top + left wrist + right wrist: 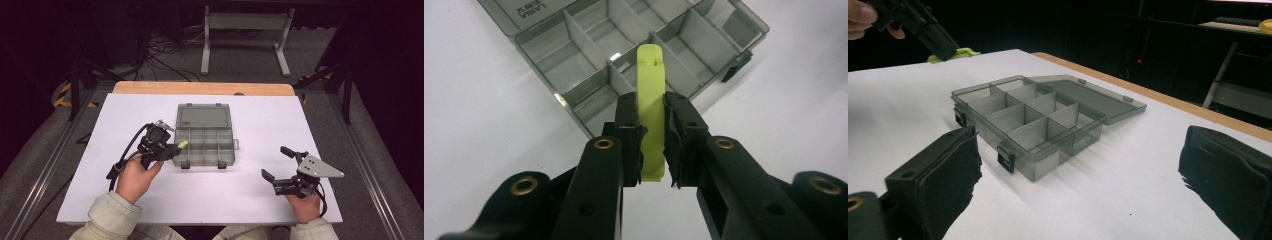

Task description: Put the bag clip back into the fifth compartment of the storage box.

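A grey see-through compartment box (205, 140) lies open in the middle of the white sheet, its lid (202, 116) folded back flat. My left gripper (175, 149) hovers at the box's front-left corner, shut on a slim yellow-green plastic piece (183, 144). In the left gripper view the piece (651, 80) stands up between the jaws, its tip over the box's dividers (579, 37). My right gripper (276, 161) rests open to the right of the box, nothing between its pads (948, 175). The right gripper view shows the box (998, 86) from its front corner, with the left gripper (933, 35) and the piece (955, 53) beyond.
The white sheet (150, 200) covers a wooden table whose far edge (202, 88) shows behind the box. Beyond it stand a metal frame (245, 22) and loose cables (160, 55) on the floor. Two black latches (1007, 161) hang on the box's front wall.
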A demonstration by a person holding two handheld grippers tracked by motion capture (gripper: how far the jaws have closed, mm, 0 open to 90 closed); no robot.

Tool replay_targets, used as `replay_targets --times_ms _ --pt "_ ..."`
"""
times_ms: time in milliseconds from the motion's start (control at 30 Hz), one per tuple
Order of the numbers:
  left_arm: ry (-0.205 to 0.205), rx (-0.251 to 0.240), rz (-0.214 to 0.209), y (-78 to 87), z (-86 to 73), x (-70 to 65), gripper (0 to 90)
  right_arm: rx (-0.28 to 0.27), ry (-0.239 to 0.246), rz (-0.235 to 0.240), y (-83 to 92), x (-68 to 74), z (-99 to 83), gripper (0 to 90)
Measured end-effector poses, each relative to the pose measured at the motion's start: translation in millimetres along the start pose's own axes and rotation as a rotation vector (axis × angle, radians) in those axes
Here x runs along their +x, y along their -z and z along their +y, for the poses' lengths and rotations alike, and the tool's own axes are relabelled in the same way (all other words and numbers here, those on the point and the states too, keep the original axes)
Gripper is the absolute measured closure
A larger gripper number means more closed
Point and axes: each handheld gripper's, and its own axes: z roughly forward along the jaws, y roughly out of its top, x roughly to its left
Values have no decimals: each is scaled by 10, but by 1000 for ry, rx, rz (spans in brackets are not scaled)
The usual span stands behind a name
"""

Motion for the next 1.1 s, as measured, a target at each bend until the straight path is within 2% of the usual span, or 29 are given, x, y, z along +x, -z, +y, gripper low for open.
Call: replay_targets --times_ms 133,333,833,1100 --pt "26 6 2 -66 15 56 779 0 0 0 -1 0 -1 31" --pt "36 12 4 -137 47 76 779 -1 1 -1 -4 -1 -1 30" --pt "26 27 1 -246 45 87 777 2 2 -1 1 -3 0 31" --pt "42 35 -6 -364 19 138 777 2 2 -1 2 -4 0 30"
